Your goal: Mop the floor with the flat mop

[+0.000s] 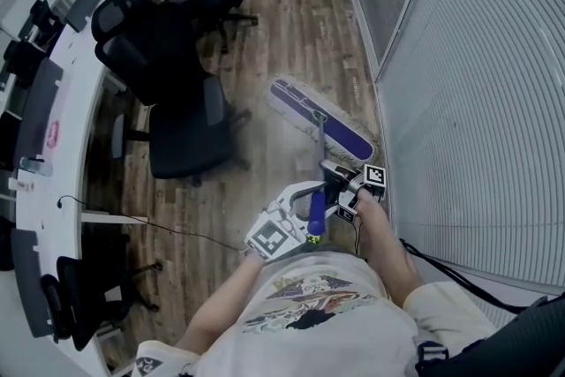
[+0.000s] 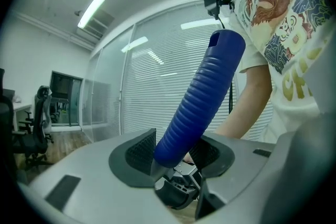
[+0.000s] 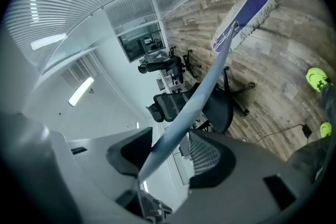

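The flat mop's purple head [image 1: 320, 117] with its white fringe lies on the wooden floor close to the glass wall. From it the grey pole [image 1: 319, 146] rises toward me. My left gripper [image 1: 311, 206] is shut on the ribbed blue handle grip [image 2: 202, 99] at the pole's top end, the grip wedged between both pads. Just beyond it, my right gripper [image 1: 340, 185] is shut on the pole [image 3: 194, 99], which runs out between its pads to the mop head [image 3: 244, 16] on the floor.
Black office chairs [image 1: 168, 93] stand left of the mop by a long curved white desk [image 1: 75, 84]. A glass wall with blinds [image 1: 468, 75] runs along the right. A thin cable [image 1: 168, 225] crosses the floor. Yellow-green shoes [image 3: 316, 80] show below.
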Motion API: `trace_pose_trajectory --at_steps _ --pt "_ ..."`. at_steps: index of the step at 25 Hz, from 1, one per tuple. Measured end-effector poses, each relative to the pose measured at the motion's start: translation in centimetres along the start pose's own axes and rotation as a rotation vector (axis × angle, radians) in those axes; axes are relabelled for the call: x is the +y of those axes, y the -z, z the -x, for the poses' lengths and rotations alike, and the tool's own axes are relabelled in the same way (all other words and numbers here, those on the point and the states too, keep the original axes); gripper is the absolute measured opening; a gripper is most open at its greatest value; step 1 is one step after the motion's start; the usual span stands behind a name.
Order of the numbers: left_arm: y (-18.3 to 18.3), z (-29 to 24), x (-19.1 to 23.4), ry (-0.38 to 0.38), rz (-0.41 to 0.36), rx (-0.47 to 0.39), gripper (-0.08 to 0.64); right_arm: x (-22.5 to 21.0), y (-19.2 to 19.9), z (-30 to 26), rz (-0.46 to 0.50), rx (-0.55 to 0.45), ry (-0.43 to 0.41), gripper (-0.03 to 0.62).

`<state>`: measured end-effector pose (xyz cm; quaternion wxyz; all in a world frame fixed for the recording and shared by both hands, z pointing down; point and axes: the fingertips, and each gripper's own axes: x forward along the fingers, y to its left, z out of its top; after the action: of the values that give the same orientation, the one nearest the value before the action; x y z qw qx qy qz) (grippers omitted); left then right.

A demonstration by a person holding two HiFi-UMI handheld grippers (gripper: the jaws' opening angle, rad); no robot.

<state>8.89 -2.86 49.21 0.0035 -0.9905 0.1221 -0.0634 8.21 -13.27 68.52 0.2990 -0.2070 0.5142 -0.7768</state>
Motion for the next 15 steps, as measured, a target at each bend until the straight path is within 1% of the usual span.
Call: trace_pose_trajectory --at_steps 3,6,10,15 --pt "0.6 -0.8 0.6 0.002 -0.008 0.016 0.170 0.1 -1.1 -0.3 0.001 0.000 0.006 0.212" --pt "1.2 -0.9 0.3 0.018 -0.005 0.032 0.170 -0.3 -1.2 -0.2 0.000 -0.004 0.012 0.212" --pt "1.1 -1.2 0.5 0.032 0.014 0.018 0.179 -0.2 -1.6 -0.3 -0.007 -0.009 -0.005 0.212" --pt "1.2 -1.2 0.5 0.038 -0.023 0.041 0.179 -0.3 -1.6 -0.3 -0.019 -0.011 -0.009 0.210"
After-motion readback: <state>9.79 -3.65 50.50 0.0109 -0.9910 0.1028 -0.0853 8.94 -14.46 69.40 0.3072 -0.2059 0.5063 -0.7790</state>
